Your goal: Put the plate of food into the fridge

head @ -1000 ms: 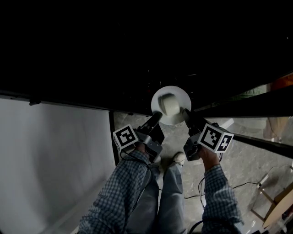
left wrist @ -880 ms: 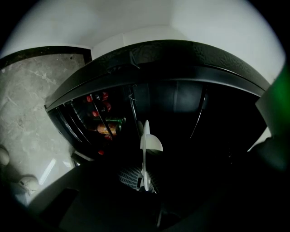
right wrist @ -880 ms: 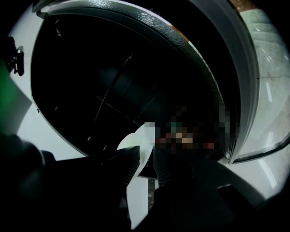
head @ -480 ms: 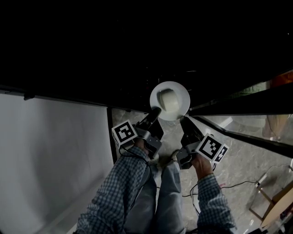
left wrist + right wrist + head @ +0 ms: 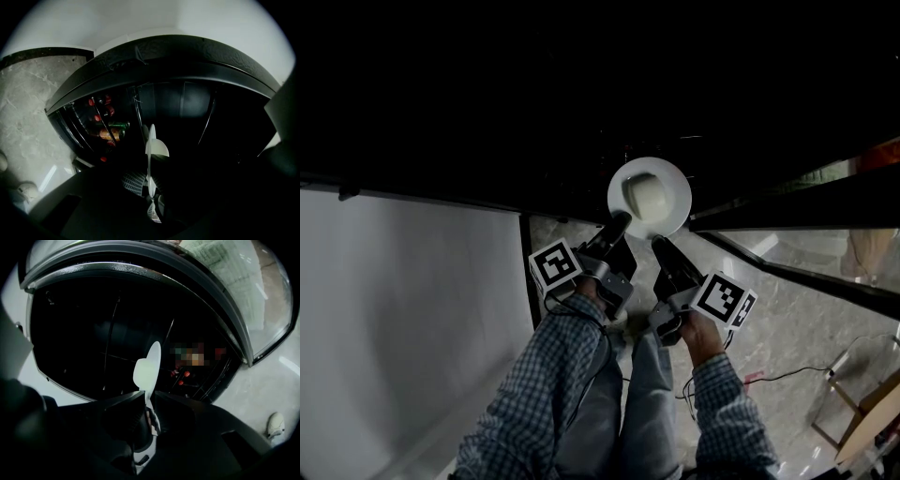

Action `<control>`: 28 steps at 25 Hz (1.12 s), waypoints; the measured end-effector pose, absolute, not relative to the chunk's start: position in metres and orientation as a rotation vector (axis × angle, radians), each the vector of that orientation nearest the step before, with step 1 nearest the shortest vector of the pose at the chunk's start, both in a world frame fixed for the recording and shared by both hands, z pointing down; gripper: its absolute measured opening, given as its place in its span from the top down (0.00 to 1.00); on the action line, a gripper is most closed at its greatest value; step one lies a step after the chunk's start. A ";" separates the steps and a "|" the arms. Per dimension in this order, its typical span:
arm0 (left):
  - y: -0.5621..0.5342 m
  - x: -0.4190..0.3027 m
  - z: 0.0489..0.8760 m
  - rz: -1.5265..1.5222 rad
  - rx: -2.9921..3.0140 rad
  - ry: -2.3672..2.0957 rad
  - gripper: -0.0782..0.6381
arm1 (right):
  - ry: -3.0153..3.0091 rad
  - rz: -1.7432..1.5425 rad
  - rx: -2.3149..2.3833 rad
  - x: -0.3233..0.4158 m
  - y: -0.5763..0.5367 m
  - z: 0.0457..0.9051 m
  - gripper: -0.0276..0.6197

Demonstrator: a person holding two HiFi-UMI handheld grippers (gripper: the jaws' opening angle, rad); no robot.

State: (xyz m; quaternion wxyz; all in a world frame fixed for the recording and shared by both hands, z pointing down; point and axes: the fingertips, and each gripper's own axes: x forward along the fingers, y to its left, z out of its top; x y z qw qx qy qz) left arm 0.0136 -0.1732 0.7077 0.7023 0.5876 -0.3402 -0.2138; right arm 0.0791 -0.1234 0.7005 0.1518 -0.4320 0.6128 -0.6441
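- L gripper is clenched on plate rim, near-left side.
- R gripper grasps same plate at near edge, just beside L.
- We hold plate w/ pale food at mouth of dark fridge, above stone floor.

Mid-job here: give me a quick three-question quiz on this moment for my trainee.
1. True or false: the left gripper and the right gripper are both shut on the rim of the plate.
2. What lies on the plate? A) a pale lump of food B) a red can C) nothing
3. Short answer: in the left gripper view, do the bottles and cans show to the left or the right of the plate?
Key: 1 true; 2 A; 3 left.
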 end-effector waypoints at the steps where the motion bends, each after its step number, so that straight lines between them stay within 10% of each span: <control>1: -0.173 0.014 0.708 -0.476 1.307 -0.759 0.87 | 1.745 -1.856 -1.232 0.079 -0.124 0.700 0.86; 28: -0.139 0.001 0.691 -0.324 1.370 -0.753 0.87 | 1.683 -1.822 -1.276 0.074 -0.158 0.698 0.91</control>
